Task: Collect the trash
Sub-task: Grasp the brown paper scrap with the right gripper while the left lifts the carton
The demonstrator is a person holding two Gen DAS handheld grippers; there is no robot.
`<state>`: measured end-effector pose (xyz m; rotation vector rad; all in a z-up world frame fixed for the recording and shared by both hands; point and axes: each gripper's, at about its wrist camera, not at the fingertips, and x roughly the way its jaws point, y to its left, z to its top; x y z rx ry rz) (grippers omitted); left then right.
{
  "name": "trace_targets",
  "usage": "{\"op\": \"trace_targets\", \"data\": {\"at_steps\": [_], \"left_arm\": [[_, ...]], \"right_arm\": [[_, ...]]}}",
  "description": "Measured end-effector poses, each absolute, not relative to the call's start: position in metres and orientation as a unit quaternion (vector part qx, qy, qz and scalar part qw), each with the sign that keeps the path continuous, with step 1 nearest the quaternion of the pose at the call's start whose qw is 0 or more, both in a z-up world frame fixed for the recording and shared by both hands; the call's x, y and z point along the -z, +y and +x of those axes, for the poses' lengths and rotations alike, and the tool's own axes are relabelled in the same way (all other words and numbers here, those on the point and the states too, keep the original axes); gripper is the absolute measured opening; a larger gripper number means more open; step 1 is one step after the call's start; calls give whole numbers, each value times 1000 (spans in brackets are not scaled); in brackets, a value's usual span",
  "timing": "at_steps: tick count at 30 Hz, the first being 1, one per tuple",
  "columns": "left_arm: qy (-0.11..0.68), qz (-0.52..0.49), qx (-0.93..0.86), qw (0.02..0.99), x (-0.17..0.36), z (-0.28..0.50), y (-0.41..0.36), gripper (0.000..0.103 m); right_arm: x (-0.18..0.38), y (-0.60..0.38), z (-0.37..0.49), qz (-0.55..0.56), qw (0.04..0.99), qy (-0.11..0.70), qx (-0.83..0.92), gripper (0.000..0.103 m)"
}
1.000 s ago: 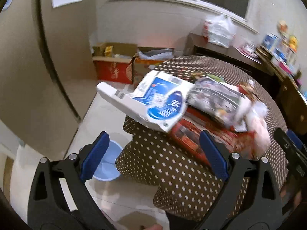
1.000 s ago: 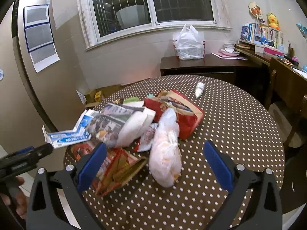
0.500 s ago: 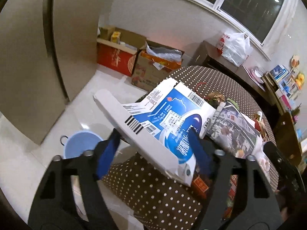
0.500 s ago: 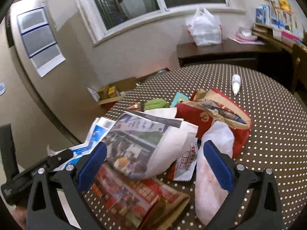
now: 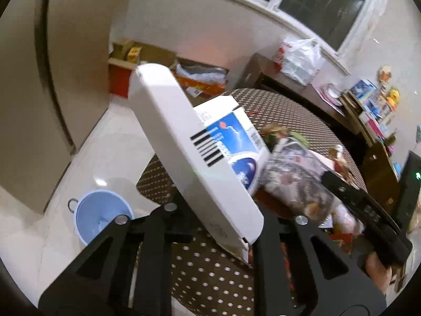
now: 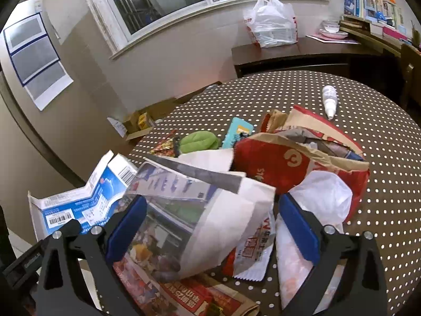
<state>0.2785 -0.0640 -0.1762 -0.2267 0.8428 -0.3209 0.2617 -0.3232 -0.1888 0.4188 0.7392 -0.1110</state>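
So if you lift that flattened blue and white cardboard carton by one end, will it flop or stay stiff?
The flattened blue and white cardboard carton probably stays fairly stiff: its long white panel juts straight out past the table edge. It likely bends at the visible folds. It looks light, being empty, opened-out card.

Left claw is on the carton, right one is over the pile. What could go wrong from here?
1. The left claw is closing on one end of the flattened white-and-blue carton; most of it sticks out unsupported, so it may twist or slip.
2. The right claw, jaws closing, straddles the printed white paper bag, which overlaps the red paper bag; lifting could drag neighbours off the dotted brown tablecloth.
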Motion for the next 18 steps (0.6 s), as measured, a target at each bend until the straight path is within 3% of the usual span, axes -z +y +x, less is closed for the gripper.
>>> {"op": "trace_targets", "data": {"at_steps": [2,4,8,14,18], "left_arm": [[389,-86,156,904,168,271,-71,15],[383,-84,158,906,165,267,-72,14],[370,-92,159,911,157,262,-69,9],[339,-92,156,923,138,247,-61,5],[317,-101,160,929,125,237,-53,4]], "right_arm": [[186,-322,259,199,912,356,54,57],[183,-323,256,203,913,351,45,51],[171,-324,247,211,918,335,28,31],[135,-313,227,192,937,292,-3,11],[109,-304,213,181,948,261,-19,7]]}}
